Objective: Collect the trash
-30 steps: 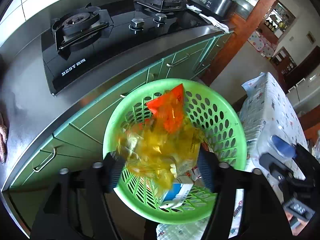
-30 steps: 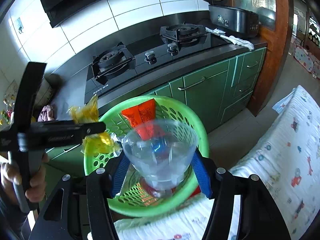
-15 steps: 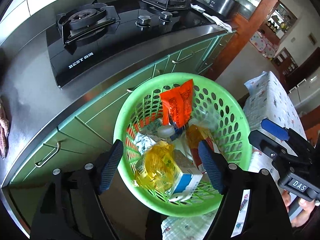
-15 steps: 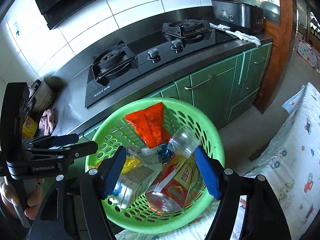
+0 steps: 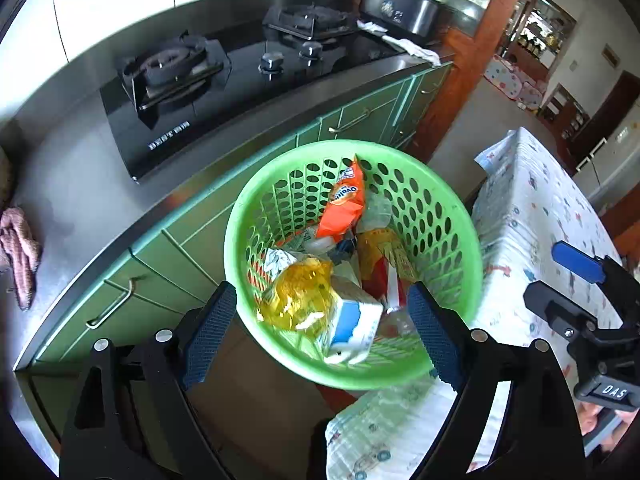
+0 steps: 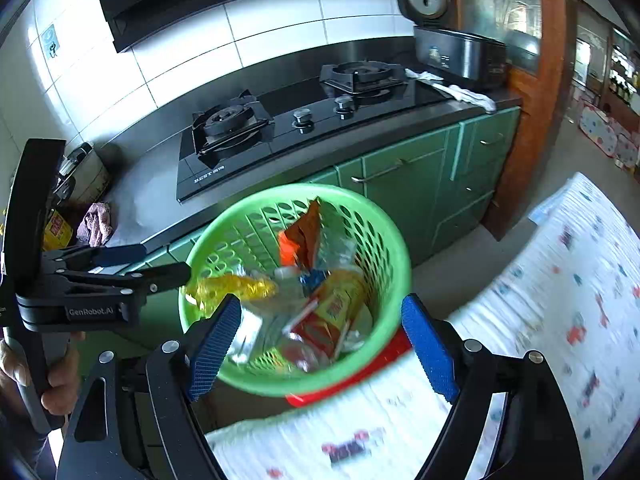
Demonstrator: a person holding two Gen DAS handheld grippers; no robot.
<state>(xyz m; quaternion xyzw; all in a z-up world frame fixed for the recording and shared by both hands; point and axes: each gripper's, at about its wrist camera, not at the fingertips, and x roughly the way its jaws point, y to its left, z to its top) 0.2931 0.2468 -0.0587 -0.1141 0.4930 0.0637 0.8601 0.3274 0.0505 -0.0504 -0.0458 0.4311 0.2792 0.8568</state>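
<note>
Both tools hang over a green perforated basket [image 5: 460, 240] that stands at the edge of a bench draped in a white patterned cloth [image 5: 532, 216], in front of green kitchen cabinets [image 6: 404, 184]. The left tool [image 5: 320, 332] has its jaws spread wide with nothing between the pads, and they have just been opening further. The right tool [image 6: 320, 344] is likewise apart and empty-handed, its jaws having just been opening too (its blue pads frame the basket's near rim without touching it).

Inside the basket lies the collected trash: a crumpled yellow wrapper [image 5: 298, 296] near the front, a white and blue carton [image 5: 352, 324] just beside it, an orange snack packet [image 5: 344, 204] leaning up against the far wall, a red and yellow carton [image 6: 332, 312], and a clear plastic bottle [image 6: 340, 252] partly buried among them.

Behind the basket a steel counter carries a black two-burner gas hob [image 6: 288, 120], a pink rag [image 5: 18, 252] at its left end and a white cloth [image 6: 468, 94] by a dark rice cooker [image 6: 460, 54]. A hand [image 6: 56, 380] grips the left tool's handle in the right wrist view.
</note>
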